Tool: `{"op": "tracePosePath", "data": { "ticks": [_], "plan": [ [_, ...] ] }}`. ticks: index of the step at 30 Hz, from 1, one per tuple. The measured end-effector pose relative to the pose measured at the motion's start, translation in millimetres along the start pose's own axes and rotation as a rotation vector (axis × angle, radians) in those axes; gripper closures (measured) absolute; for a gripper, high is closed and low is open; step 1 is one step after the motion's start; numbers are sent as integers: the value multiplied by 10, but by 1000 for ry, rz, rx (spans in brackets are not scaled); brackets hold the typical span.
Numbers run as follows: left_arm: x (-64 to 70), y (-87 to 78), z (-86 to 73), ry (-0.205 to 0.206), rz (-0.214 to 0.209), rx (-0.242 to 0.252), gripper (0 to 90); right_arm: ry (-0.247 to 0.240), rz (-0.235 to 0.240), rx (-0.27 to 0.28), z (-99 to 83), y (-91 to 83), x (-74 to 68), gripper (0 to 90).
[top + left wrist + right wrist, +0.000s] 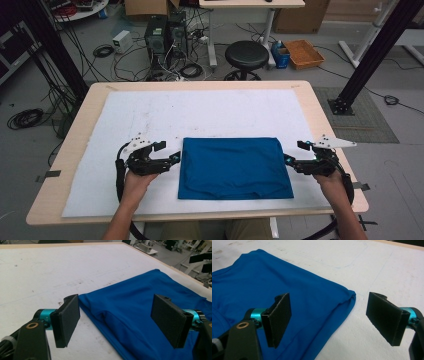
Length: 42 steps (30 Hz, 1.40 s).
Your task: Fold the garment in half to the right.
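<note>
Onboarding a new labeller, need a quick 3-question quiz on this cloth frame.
1. True or false: the left gripper has its jaws closed on the folded blue cloth.
2. What lies directly under the cloth? A) bare wood B) white mat C) metal tray
3. Fill in: the right gripper sits at the cloth's ____ edge in the high view.

Key: 1. False, both grippers' jaws stand open, each straddling a cloth edge in the gripper views. 2. B, the white mat. 3. Right.
</note>
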<state>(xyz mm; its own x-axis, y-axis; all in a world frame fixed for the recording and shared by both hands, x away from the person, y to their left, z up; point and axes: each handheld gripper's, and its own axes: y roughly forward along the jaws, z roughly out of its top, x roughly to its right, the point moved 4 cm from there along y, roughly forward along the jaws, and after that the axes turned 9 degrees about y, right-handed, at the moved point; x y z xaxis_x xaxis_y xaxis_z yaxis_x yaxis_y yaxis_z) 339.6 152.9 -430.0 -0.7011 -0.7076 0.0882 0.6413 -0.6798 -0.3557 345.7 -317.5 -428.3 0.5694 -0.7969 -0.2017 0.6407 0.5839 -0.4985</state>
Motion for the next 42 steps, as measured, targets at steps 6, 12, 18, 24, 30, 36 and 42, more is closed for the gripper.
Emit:
{"op": "tracePosePath", "data": {
  "ticks": [6,12,18,24,30,36,42],
  "plan": [
    [106,11,-1,1,0,-52,235,-5,7,11,2,-15,-28,200],
    [295,57,-157,-37,102,-172,246,-9,18,11,-15,-34,-57,200],
    [416,108,-274,-80,148,-231,295,-23,31,8,-17,-10,-105,197],
    [602,185,-429,-72,208,-339,347,-46,48,-2,-3,50,-183,196],
    [688,211,-459,10,257,-347,407,-63,58,-14,19,106,-243,196],
    [758,216,-462,39,228,-342,597,-72,71,-20,98,188,-326,196],
    [795,225,-465,15,215,-332,715,-102,110,-29,272,350,-529,196]
  ]
}}
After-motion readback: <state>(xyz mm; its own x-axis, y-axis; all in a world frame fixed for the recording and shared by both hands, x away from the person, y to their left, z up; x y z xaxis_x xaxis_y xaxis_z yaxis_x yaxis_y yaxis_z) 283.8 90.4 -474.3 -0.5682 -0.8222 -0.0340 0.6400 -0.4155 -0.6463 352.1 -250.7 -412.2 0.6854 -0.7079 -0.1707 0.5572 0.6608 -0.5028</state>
